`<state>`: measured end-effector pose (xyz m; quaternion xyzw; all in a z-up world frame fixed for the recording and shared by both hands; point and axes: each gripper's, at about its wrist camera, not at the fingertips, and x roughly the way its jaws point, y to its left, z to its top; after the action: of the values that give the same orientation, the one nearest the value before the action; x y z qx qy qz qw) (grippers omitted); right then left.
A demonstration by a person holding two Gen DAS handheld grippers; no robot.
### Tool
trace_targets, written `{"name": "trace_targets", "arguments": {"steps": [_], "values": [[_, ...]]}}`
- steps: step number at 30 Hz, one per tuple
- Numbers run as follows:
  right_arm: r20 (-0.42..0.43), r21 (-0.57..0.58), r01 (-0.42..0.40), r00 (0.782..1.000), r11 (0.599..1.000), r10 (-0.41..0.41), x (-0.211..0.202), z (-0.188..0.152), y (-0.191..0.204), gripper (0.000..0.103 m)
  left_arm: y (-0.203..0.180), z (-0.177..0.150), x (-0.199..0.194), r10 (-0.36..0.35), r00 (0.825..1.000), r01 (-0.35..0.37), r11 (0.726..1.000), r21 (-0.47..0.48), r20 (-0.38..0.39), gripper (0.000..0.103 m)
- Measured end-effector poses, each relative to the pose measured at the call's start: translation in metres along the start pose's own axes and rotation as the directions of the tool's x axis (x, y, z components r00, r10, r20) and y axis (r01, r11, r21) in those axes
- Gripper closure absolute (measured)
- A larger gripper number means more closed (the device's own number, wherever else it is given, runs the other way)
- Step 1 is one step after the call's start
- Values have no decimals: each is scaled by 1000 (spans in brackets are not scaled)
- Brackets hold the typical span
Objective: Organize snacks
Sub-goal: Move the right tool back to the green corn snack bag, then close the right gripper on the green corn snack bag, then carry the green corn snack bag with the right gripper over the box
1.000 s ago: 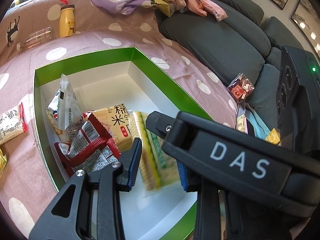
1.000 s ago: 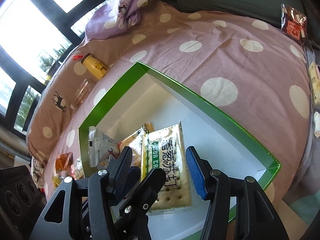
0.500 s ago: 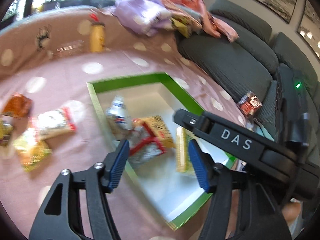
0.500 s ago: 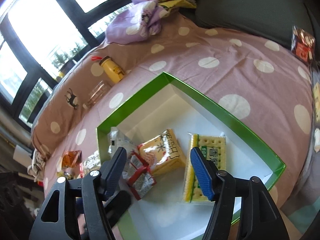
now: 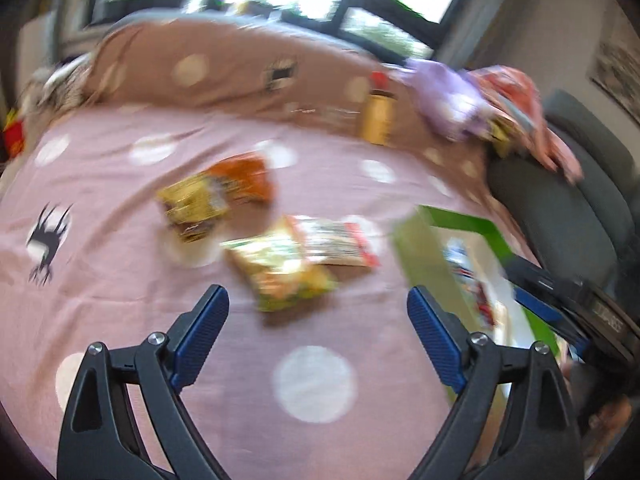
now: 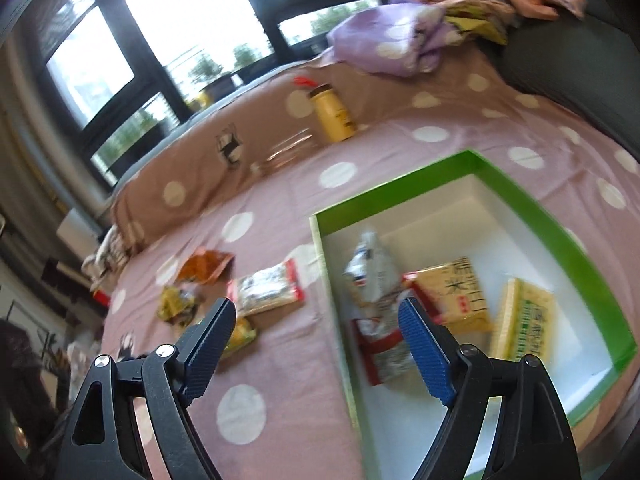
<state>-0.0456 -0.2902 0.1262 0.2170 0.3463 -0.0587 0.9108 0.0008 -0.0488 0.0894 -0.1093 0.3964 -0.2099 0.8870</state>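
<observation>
The spotted sheet [image 5: 120, 184] fills both views; only the right view looks into the green box [image 6: 404, 196], with four packets [image 6: 460, 292] inside; the left view, blurred, centres on loose snacks [image 5: 280, 272] beside it; left hand-held gripper [image 5: 318, 308] and right hand-held gripper [image 6: 316, 320], jaws just widening, released, empty.

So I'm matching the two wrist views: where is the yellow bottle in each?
Left wrist: yellow bottle upper right of centre, blurred, at the far edge of the spotted cloth.
Right wrist: the bottle upper centre, left of the purple bundle.
Shared landmark: green box, nearer the camera than the bottle in both.
</observation>
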Motion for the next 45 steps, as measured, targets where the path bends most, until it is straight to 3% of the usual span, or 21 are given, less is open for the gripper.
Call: {"name": "trace_targets", "arguments": {"steps": [3,6,8,10,14,17,19,21,24,25,28,30,31,33,36,38,45], "values": [[-56,-10,-82,995,997,81,12,-2,15,19,30,2,11,21,999,-23,996,-87,-30,12],[-126,-11,-141,982,990,139,30,-4,32,19,42,4,21,-50,998,42,986,-161,-45,13],[-185,-26,-175,968,984,167,48,-5,47,19,42,5,30,-76,995,65,983,-172,-58,13],[-257,-36,-209,947,977,193,69,-4,61,19,38,5,41,-58,995,45,987,-153,-82,13],[-338,-66,-129,936,990,99,115,3,76,19,44,8,62,-30,991,10,989,-148,-131,18],[-428,-39,-112,900,993,85,151,4,79,19,55,6,80,-48,982,13,982,-186,-185,19],[-458,-45,-104,886,994,72,166,2,83,19,55,5,81,-44,983,12,984,-176,-180,20],[-462,-64,-78,886,995,40,174,-4,83,19,51,6,80,-55,982,28,988,-153,-178,20],[-491,-43,-70,870,997,40,184,-11,77,19,52,1,83,-130,977,99,979,-179,-170,24],[-483,-42,-72,874,997,43,185,-12,76,19,50,1,83,-119,977,89,981,-171,-176,27],[-473,-52,-96,879,994,60,184,-11,79,19,44,1,86,-66,983,47,993,-112,-172,51],[-469,-42,-120,879,992,87,187,-14,82,22,45,-1,87,-95,983,76,990,-120,-157,58],[-462,-73,-106,885,992,61,188,-16,86,25,46,-2,88,-126,979,104,985,-134,-163,70],[-447,-127,-85,894,988,20,184,-19,92,36,44,-3,90,-142,974,119,984,-135,-178,73],[-470,-93,-111,881,990,55,177,-23,93,48,35,-2,86,-114,978,101,992,-82,-173,77],[-469,-90,-118,881,989,62,170,-24,93,50,29,-3,80,-106,979,97,994,-56,-176,78],[-387,-123,-151,917,981,93,127,-21,102,49,4,-3,45,-85,991,88,996,28,-107,77]]}}
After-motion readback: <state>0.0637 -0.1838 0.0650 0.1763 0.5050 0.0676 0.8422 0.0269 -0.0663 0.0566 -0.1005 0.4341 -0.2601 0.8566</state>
